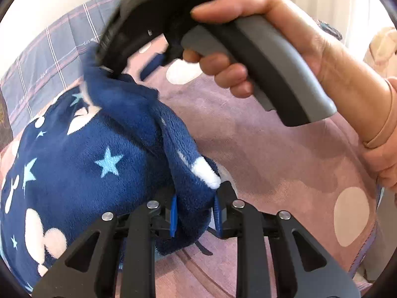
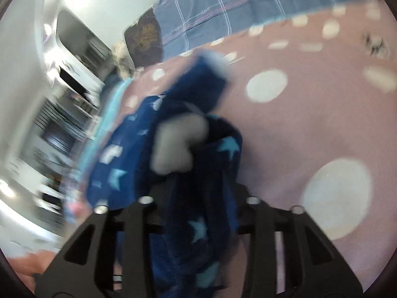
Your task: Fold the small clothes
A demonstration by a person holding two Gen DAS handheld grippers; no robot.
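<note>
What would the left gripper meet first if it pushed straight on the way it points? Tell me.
The left gripper already has the navy star-print fleece garment bunched between its fingers, so that fold comes first. Beyond it lies the pink spotted blanket, though depth is hard to judge.

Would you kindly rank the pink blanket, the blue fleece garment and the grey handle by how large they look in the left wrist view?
1. Pink blanket
2. Blue fleece garment, close behind; the two are hard to separate, since it sits nearer the camera.
3. Grey handle, clearly smallest.
</note>
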